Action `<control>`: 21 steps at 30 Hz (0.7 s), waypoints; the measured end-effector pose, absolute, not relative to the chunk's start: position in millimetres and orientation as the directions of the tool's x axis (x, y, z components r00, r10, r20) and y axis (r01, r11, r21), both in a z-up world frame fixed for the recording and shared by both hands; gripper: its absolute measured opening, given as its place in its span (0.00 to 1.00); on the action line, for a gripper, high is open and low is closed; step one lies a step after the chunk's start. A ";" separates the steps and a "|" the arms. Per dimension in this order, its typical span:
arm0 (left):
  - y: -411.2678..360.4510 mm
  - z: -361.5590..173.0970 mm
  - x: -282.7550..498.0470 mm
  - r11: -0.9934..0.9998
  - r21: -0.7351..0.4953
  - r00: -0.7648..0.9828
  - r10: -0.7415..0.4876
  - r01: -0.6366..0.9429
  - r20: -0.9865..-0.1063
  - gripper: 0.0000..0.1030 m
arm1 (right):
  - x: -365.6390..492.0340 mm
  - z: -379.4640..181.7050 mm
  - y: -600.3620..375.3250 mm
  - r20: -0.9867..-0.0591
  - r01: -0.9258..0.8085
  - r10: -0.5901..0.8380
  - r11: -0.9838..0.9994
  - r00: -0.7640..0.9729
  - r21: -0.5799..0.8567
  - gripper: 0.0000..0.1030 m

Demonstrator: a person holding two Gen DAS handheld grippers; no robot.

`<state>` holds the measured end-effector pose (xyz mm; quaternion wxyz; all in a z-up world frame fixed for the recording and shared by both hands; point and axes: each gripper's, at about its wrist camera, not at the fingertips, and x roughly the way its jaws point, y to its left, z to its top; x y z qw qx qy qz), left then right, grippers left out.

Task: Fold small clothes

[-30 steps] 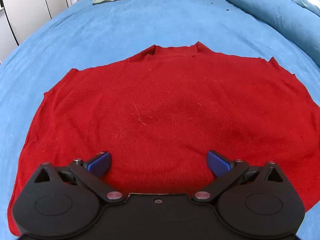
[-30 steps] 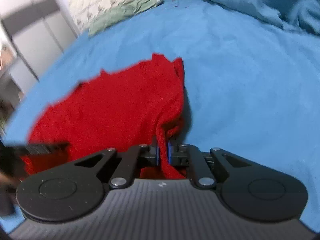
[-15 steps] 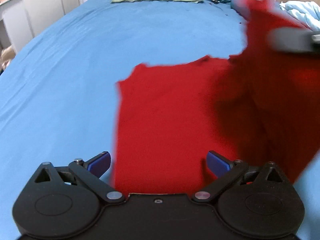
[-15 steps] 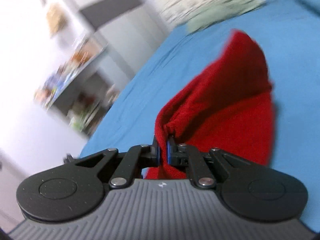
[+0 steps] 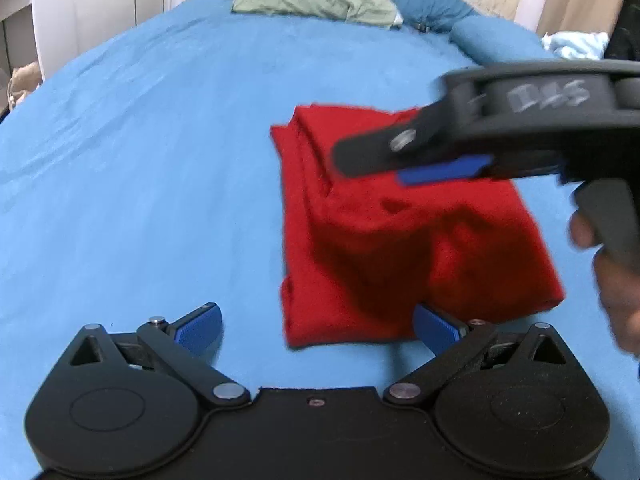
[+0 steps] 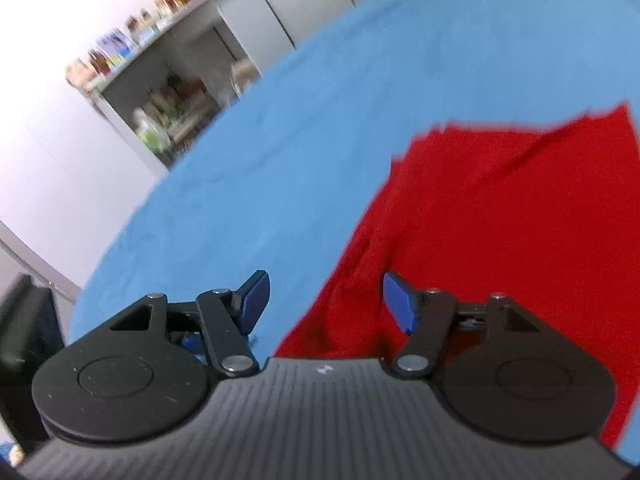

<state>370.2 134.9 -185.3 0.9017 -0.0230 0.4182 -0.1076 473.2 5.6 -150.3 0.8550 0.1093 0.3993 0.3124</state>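
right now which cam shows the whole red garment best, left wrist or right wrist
The left wrist view. It shows the whole folded red garment lying on the blue bedspread, with only the right gripper crossing part of it. The right wrist view is close and blurred, and cuts the garment off at the frame's right edge.

right gripper [image 6: 324,300] released the red garment [image 5: 400,240], now folded over

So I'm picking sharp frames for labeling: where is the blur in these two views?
Left wrist view: right gripper smeared by motion, red garment softly blurred, left gripper sharp. Right wrist view: shelf and garment edges blurred, gripper body crisp; fisheye bends the blue bedsheet.
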 end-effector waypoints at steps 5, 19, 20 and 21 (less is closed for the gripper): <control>129.1 -171.5 361.1 0.964 -0.182 0.661 -0.266 0.194 -0.701 0.99 | 438.5 -120.4 -46.1 -0.578 -0.427 0.507 0.859 0.639 0.281 0.86; 123.2 -180.5 384.9 0.947 -0.312 0.647 -0.284 0.075 -0.708 0.56 | 343.5 -205.5 -114.0 -0.633 -0.218 0.309 0.951 0.710 0.220 0.87; 123.6 -182.1 388.1 0.945 -0.321 0.643 -0.283 0.060 -0.712 0.53 | 342.6 -209.0 -113.5 -0.635 -0.217 0.311 0.950 0.708 0.223 0.87; 124.5 -183.2 390.6 0.943 -0.329 0.641 -0.282 0.049 -0.714 0.48 | 341.4 -211.4 -111.6 -0.636 -0.218 0.310 0.951 0.707 0.221 0.87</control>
